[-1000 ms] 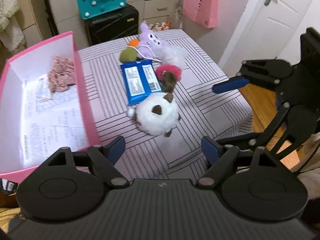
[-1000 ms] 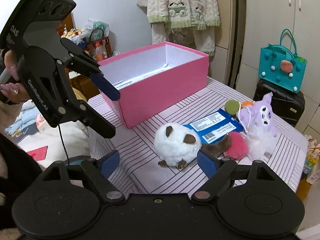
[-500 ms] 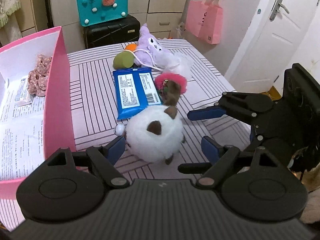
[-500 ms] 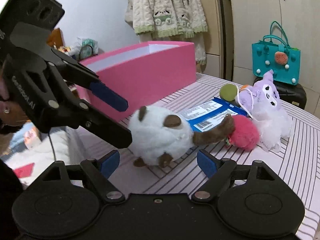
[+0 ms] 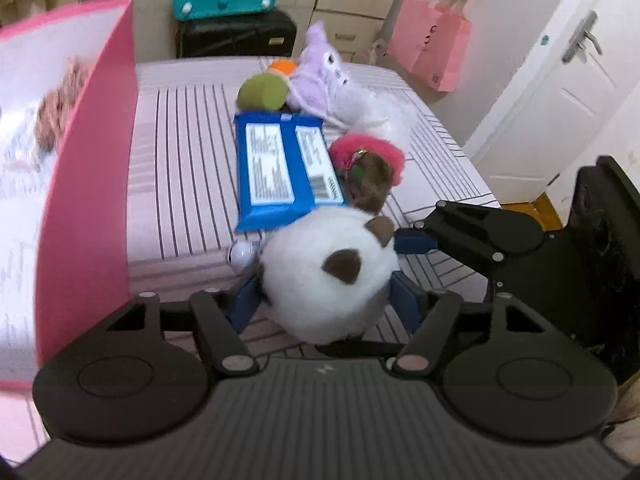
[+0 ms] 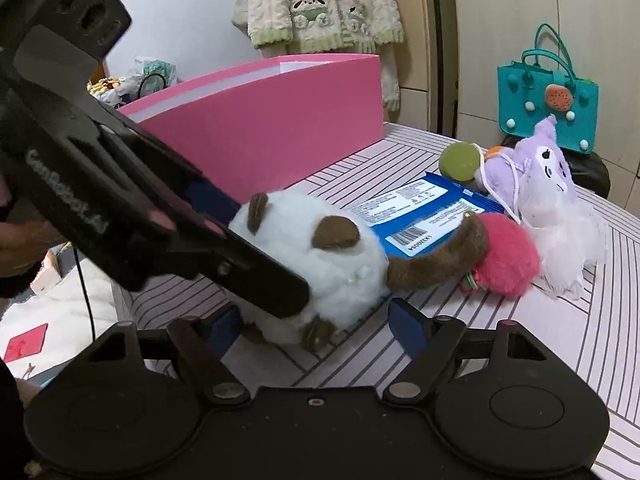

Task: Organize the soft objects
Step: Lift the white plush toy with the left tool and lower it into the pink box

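Note:
A round white plush toy (image 5: 320,280) with brown ears and a brown tail (image 6: 436,256) lies on the striped table near the front edge. My left gripper (image 5: 326,304) straddles it, jaws closing, and both blue pads press into its sides. My right gripper (image 6: 316,326) comes at the same toy (image 6: 320,256) from the other side, jaws also closing; the toy sits between its fingers (image 5: 416,240) but is not squeezed. Behind lie a blue packet (image 5: 276,168), a pink pompom (image 5: 372,152), a purple plush (image 5: 320,72) and a green ball (image 5: 262,92).
An open pink box (image 5: 92,184) stands just left of the toy, with a pinkish knitted item (image 5: 60,112) inside. Beyond the table are a black suitcase (image 5: 236,36), a teal bag (image 6: 548,96), a pink bag (image 5: 432,52) and a white door (image 5: 560,92).
Both grippers came down and in onto the white plush toy. The left jaws narrowed from wide apart to touching its sides. The right jaws narrowed slightly.

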{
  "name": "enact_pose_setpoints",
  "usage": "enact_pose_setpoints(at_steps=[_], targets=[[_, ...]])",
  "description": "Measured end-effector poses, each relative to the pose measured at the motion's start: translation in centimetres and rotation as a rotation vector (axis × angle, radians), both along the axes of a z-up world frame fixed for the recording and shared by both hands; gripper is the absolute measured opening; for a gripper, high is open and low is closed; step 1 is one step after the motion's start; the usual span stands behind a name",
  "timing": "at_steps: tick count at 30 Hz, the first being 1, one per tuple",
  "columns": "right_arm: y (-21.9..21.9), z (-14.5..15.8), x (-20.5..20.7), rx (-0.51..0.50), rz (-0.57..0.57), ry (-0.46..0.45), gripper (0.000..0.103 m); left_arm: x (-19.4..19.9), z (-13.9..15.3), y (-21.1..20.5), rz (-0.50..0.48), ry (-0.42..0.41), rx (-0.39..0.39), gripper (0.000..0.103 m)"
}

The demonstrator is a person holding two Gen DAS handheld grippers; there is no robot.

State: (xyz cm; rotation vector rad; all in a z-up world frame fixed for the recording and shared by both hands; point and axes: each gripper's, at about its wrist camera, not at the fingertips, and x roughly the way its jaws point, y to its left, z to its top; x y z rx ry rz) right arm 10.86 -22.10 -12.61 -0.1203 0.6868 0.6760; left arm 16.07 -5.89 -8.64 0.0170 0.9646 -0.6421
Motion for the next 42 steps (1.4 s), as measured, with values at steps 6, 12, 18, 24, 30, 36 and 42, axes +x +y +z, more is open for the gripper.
enact_pose_setpoints(at_steps=[6,12,18,24,30,36,42], targets=[[1.3,0.1,-1.0,-0.046,-0.019,-0.056,0.068,0.0,-0.9,0.5,0.016,0.032,-0.042,0.063],[1.7,1.3,-2.3,-0.076,-0.021,-0.071,0.067,-1.1,-0.2,0.3,-0.007,-0.012,-0.013,0.063],[2.3,3.3,-4.1,-0.099,-0.004,-0.062,0.067,-2.1,1.4,1.3,-0.028,0.047,-0.044,0.063],[3.5,5.0,-5.6,-0.164,0.004,-0.083,0.067,-3.1,2.9,2.0,-0.047,0.084,-0.058,0.063],[4.3,6.8,-6.1,-0.158,0.025,0.010,0.067,-3.7,4.3,2.6,-0.075,0.154,-0.038,0.063],[5.9,8.8,-6.4,-0.156,0.067,0.064,0.067,-4.4,5.8,4.3,-0.038,0.216,-0.044,0.062],[8.2,10.9,-6.1,-0.154,0.149,0.116,0.067,-5.7,8.0,6.5,-0.001,0.237,-0.030,0.062]])
